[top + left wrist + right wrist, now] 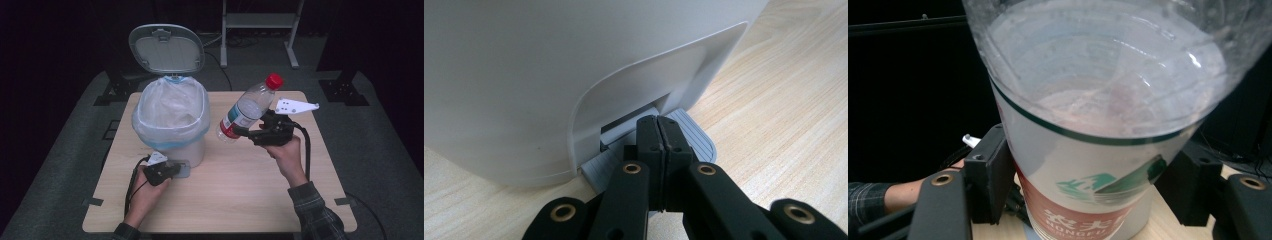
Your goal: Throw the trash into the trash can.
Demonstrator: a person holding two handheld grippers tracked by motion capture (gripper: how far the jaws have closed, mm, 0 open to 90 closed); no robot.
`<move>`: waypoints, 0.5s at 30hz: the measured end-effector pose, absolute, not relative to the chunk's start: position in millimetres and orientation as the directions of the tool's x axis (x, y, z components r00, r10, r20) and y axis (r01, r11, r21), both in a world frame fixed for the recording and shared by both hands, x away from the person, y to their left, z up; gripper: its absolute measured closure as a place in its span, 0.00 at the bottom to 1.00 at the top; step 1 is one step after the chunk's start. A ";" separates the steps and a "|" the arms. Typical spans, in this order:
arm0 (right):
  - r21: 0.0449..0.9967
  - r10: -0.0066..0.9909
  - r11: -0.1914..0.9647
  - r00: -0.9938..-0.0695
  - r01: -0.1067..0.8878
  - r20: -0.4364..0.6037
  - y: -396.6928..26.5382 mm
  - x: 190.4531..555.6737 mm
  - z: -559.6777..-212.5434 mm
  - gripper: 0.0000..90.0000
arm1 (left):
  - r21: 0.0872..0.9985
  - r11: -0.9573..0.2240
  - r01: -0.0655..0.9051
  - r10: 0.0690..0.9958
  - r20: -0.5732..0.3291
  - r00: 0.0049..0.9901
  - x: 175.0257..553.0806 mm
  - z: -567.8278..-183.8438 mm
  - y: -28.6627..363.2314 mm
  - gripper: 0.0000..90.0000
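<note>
Clear plastic bottle [248, 107] with red cap and red-and-white label sits right of centre in the high view, held off the table and tilted, cap toward the upper right, base toward the lower left. Right gripper [246, 132] has its jaws clamped on the bottle's labelled lower body; in the right gripper view the bottle [1098, 125] fills the middle of the frame with a black jaw pressed against each side. Just left of the bottle, centre-left of the high view, stands a white pedal bin [171, 122] with a plastic liner, lid [166, 48] raised upright behind it. Left gripper [176, 170], lower left of centre, has jaws fully together, holding nothing; in the left gripper view its tips [659, 131] rest on the grey foot pedal [696, 137] at the bin's base. Light wooden table [235, 195] beneath.
</note>
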State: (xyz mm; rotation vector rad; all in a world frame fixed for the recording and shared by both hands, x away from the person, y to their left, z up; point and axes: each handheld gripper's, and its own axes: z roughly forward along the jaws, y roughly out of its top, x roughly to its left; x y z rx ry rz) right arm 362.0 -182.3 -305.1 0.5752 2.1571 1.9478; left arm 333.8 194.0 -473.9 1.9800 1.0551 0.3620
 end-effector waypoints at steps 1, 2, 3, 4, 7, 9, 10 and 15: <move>0.985 0.396 0.069 -0.911 0.156 0.117 -181.3 363.3 -303.1 0.33 | 0.787 -0.291 0.543 0.787 -0.125 0.604 333.8 -473.8 194.0 0.99; 0.985 0.395 0.066 -0.910 0.161 0.123 -180.5 363.5 -301.7 0.33 | 0.787 -0.291 0.544 0.787 -0.126 0.604 333.8 -473.9 194.0 0.99; 0.986 0.395 0.062 -0.911 0.156 0.119 -179.2 364.8 -299.8 0.33 | 0.787 -0.291 0.544 0.787 -0.126 0.604 333.9 -473.9 194.0 0.99; 0.986 0.394 0.063 -0.912 0.156 0.119 -178.5 365.7 -297.9 0.33 | 0.787 -0.291 0.544 0.787 -0.126 0.604 333.9 -473.8 194.0 0.99; 0.987 0.393 0.059 -0.912 0.150 0.115 -176.5 368.2 -292.8 0.33 | 0.788 -0.290 0.543 0.788 -0.125 0.603 333.9 -474.0 194.0 0.99; 0.988 0.390 0.050 -0.913 0.149 0.118 -175.5 370.0 -289.0 0.33 | 0.787 -0.294 0.543 0.787 -0.123 0.605 334.0 -473.9 194.2 0.99; 0.988 0.390 0.049 -0.913 0.148 0.118 -174.5 371.1 -286.6 0.33 | 0.787 -0.294 0.543 0.787 -0.123 0.605 334.0 -473.9 194.2 0.99; 0.989 0.386 0.051 -0.916 0.137 0.106 -170.1 375.8 -276.4 0.33 | 0.787 -0.294 0.543 0.787 -0.123 0.605 334.0 -473.9 194.2 0.99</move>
